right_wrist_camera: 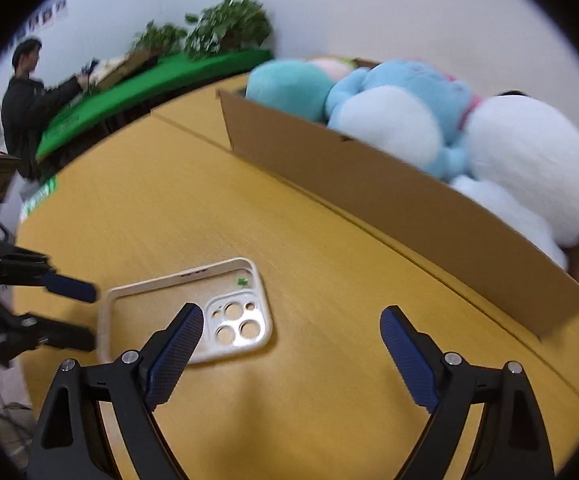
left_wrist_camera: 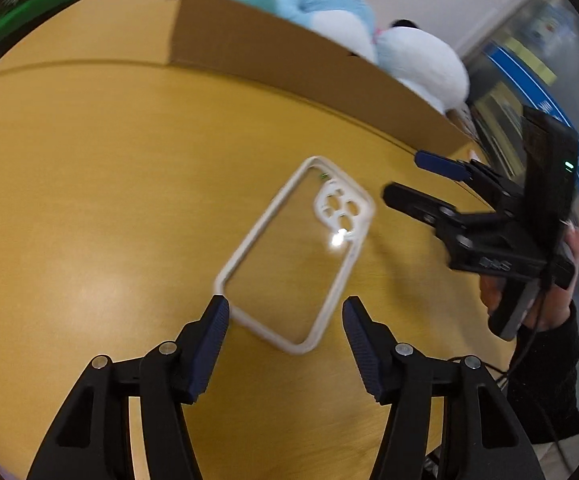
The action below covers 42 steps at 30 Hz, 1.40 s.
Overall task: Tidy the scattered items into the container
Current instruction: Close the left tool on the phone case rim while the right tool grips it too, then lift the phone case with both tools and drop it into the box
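A: Where's the phone case (left_wrist_camera: 295, 254)?
B: Flat on worktop (left_wrist_camera: 89, 200), near end between left tongs (left_wrist_camera: 285, 312), long axis running away from them. Both tongs apart, empty.
A: Right tongs (right_wrist_camera: 291, 322)?
B: Beside its camera end.

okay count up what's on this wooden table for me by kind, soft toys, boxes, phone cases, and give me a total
Soft toys: 3 that can be told apart, teal plush, blue-and-white plush, white plush, all in the box; more may be hidden.
Cardboard boxes: 1, cardboard box.
Phone cases: 1, phone case, lying on the table.
Total: 5
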Tool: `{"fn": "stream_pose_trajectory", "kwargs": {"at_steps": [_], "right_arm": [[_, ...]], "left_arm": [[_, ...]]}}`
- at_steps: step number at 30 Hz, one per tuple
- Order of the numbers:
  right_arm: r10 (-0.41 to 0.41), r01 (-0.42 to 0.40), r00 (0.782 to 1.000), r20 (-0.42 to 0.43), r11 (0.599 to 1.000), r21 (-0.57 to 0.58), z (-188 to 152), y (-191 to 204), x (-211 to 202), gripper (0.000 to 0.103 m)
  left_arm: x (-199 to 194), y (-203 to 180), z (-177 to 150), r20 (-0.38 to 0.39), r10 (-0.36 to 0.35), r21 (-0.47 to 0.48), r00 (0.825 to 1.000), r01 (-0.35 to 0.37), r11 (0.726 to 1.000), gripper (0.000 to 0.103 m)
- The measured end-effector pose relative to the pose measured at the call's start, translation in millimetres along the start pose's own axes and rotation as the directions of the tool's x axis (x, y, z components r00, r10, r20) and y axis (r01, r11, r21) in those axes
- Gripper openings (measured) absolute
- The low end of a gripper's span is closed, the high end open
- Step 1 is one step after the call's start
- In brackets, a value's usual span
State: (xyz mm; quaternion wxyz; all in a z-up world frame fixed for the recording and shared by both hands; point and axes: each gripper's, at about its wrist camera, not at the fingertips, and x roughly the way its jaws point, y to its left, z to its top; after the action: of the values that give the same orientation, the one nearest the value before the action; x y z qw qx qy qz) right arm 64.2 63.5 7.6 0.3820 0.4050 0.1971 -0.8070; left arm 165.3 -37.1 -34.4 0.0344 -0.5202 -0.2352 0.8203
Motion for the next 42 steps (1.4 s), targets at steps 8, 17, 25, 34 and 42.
{"fn": "stream_pose_trajectory", "kwargs": {"at_steps": [8, 17, 25, 34, 42], "right_arm": [[0.007, -0.006, 0.997, -0.081, 1.0, 0.007, -1, -4, 31, 0.032], [-0.022, 0.018, 1.0, 0.019, 0.98, 0.2, -31, -38, -25, 0.005], [-0.095, 0.09, 0.995, 0.014, 0.973, 0.211, -7, -65, -30, 0.006], [-0.125, 0.121, 0.992, 0.002, 0.967, 0.223, -20, -79, -27, 0.042], [-0.062, 0.08, 0.993, -0.102, 0.979, 0.186, -35, -71, 10, 0.014]], "left_arm": [[24, 10, 16, -0.034, -0.013, -0.064, 0.999, 0.01, 0.998, 0.015], [26, -18, 65, 0.022, -0.098, 0.042, 0.995, 0.097, 0.994, 0.001], [21, -42, 121, 0.067, -0.08, 0.144, 0.995, 0.069, 0.987, 0.002], [66, -28, 93, -0.088, -0.034, 0.041, 0.995, 0.038, 0.998, 0.029], [76, -43, 82, -0.107, -0.024, 0.019, 0.994, 0.026, 0.999, 0.015]]}}
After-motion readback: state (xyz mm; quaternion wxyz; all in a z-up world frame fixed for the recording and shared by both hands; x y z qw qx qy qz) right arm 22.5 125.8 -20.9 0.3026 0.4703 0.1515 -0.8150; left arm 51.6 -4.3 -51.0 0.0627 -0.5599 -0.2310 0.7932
